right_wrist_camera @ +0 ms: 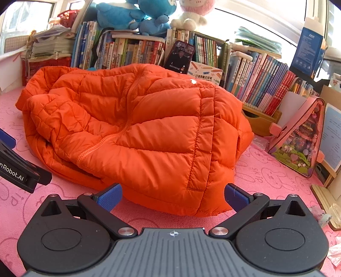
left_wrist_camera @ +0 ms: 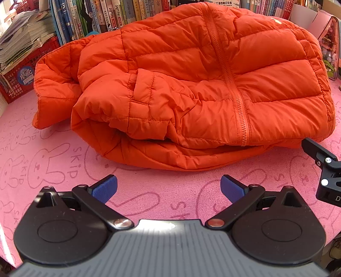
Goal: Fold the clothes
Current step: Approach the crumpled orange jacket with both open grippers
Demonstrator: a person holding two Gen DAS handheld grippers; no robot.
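Observation:
An orange quilted puffer jacket (left_wrist_camera: 191,85) lies bunched on a pink rabbit-print mat (left_wrist_camera: 53,153), its zipper running toward me and one sleeve folded across the left side. My left gripper (left_wrist_camera: 168,188) stands open just short of the jacket's near hem, nothing between its blue pads. The right gripper's black body shows at the left wrist view's right edge (left_wrist_camera: 324,170). In the right wrist view the same jacket (right_wrist_camera: 149,127) fills the middle. My right gripper (right_wrist_camera: 172,197) is open, its pads on either side of the jacket's near corner. The left gripper's body (right_wrist_camera: 15,166) sits at the left.
Rows of upright books (right_wrist_camera: 255,81) line the back, with plush toys (right_wrist_camera: 138,15) on top. A red crate (left_wrist_camera: 19,76) holding stacked papers stands at the back left. A pink triangular toy house (right_wrist_camera: 302,138) and a wooden book holder (right_wrist_camera: 262,121) stand at the right.

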